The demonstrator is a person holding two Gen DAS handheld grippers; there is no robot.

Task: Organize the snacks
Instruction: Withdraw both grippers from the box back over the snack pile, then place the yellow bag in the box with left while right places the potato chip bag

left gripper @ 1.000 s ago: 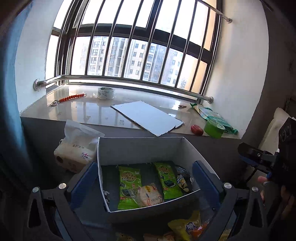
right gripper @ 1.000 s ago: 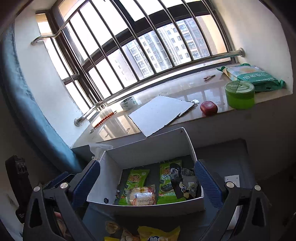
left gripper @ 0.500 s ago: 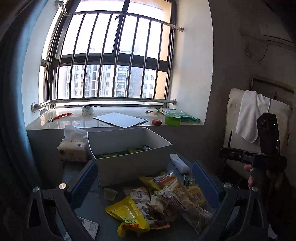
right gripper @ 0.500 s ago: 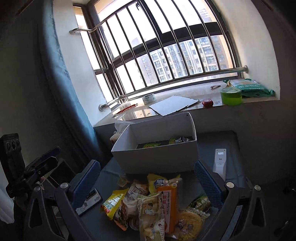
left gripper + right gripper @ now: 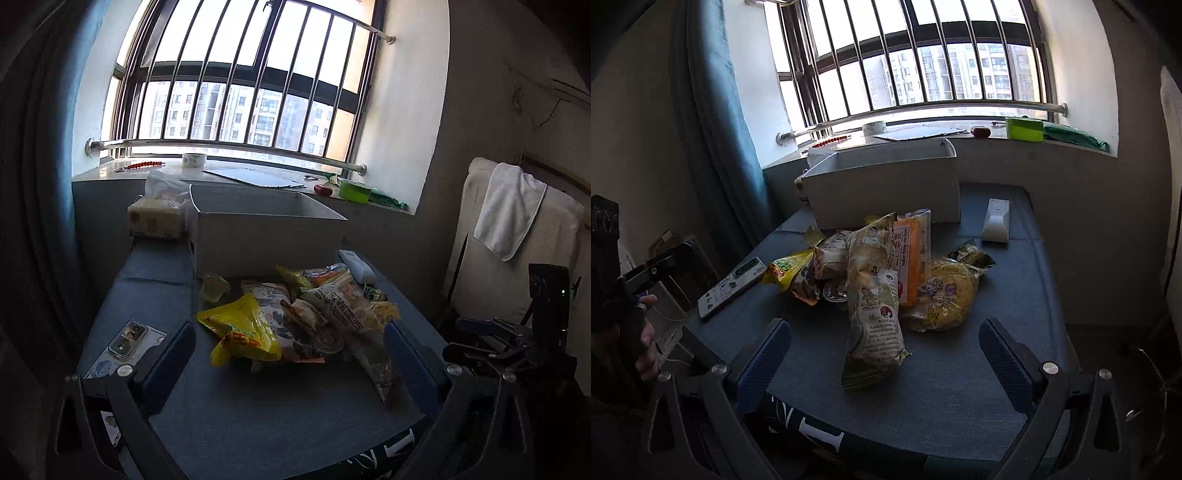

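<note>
On blue fabric table (image 5: 1015,295) — crinkly snack packets (image 5: 875,280) | rectangular white box (image 5: 886,192)

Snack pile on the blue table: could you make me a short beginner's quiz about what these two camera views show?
1. True or false: both pairs of tongs, left tongs and right tongs, are open and hold nothing.
2. What lies on the blue table left of the heap of crinkly snack packets: A) patterned flat phone, B) green round tub, C) roll of tape?
3. Fill in: the white cardboard box stands ___ the packets, toward the window.

Key: 1 true; 2 A, the patterned flat phone; 3 behind.
</note>
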